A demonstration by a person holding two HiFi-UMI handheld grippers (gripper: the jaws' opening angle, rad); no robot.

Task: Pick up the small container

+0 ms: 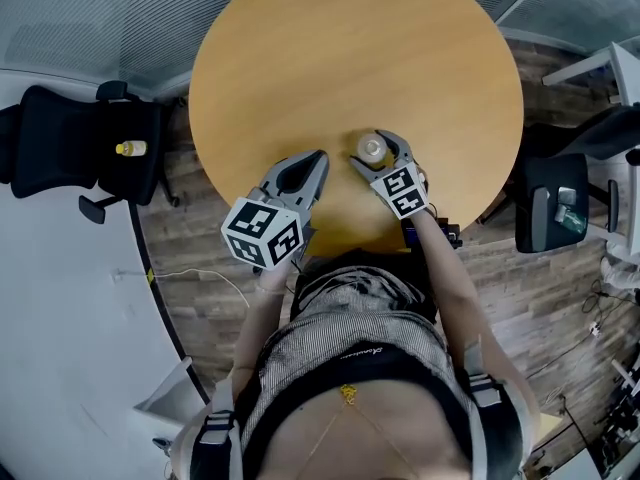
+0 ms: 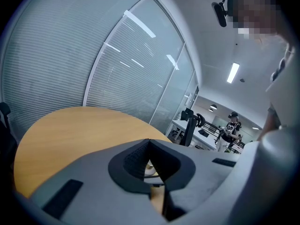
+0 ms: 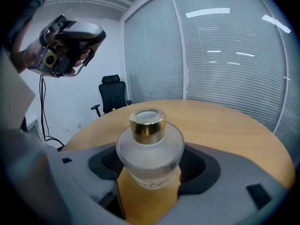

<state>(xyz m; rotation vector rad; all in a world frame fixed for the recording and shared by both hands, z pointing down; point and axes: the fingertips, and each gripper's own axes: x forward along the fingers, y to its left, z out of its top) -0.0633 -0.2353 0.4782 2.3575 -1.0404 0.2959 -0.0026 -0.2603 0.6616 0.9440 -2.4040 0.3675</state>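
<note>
- Head view is showing a black chair (image 1: 70, 148) standing at far left, apart from the round wooden table (image 1: 350, 58), with a yellow bottle (image 1: 131, 149) lying on its seat.
- Over the table's near edge, the left gripper (image 1: 318, 160) is hovering, its fingers meeting at the tips with nothing between them.
- Just right of it, the small container (image 1: 372, 150), frosted with a gold cap (image 3: 147, 124), is standing upright; whether it is resting on the wood I cannot tell.
- Around it, the right gripper (image 1: 380, 140) is holding on, its dark pads (image 3: 197, 165) pressing the frosted body on both sides.
</note>
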